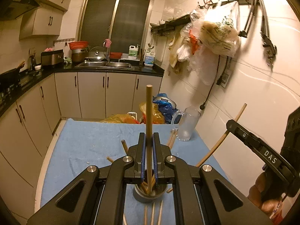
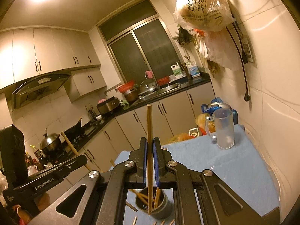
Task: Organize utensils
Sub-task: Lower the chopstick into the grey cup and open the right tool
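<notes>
My left gripper (image 1: 149,142) is shut on a wooden chopstick (image 1: 149,112) held upright, its lower end inside a grey utensil cup (image 1: 150,196) that holds several chopsticks. My right gripper (image 2: 149,146) is shut on another wooden chopstick (image 2: 149,127), also upright, its lower tip over the rim of the same cup (image 2: 165,206). Several loose chopsticks (image 1: 152,213) lie on the blue towel (image 1: 84,140) around the cup. The right gripper and its chopstick (image 1: 221,136) show at the right of the left wrist view; the left gripper (image 2: 56,170) shows at the left of the right wrist view.
A frosted glass mug (image 2: 224,129) stands at the far right of the towel near the tiled wall. Plastic bags and a pot (image 1: 159,110) sit behind the table's far edge. Bags hang from wall hooks (image 1: 215,31). Kitchen counter and sink (image 1: 105,64) are beyond.
</notes>
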Action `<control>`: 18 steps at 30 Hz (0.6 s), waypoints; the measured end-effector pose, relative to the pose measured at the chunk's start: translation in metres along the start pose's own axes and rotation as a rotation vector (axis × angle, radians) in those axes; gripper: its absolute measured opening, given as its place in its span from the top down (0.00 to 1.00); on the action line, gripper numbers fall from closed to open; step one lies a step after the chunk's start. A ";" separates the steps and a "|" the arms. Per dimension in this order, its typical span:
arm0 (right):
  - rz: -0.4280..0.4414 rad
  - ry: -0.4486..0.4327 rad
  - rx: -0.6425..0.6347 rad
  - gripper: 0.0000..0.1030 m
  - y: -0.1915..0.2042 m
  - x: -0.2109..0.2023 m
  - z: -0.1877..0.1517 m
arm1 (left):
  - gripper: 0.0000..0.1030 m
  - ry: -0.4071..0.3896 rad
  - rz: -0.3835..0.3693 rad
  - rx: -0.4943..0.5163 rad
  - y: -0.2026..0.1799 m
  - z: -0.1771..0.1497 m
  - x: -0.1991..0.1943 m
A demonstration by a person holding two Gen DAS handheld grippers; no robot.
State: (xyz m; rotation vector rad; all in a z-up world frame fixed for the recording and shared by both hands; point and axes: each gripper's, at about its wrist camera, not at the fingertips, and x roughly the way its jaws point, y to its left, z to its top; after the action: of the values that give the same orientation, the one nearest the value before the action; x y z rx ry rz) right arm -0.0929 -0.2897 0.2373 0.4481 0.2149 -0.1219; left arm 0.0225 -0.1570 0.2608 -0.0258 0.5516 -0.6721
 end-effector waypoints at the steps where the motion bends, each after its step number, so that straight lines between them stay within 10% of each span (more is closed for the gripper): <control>1: -0.004 -0.004 -0.001 0.93 0.000 0.003 0.001 | 0.94 0.004 0.000 -0.013 0.003 0.001 0.007; 18: -0.038 0.205 0.050 0.93 -0.026 0.081 -0.049 | 0.94 0.138 0.017 -0.065 0.029 -0.040 0.071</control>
State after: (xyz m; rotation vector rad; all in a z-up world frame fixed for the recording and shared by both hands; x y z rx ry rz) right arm -0.0271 -0.2970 0.1644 0.5063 0.4226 -0.1190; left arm 0.0651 -0.1707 0.1868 -0.0360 0.7059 -0.6428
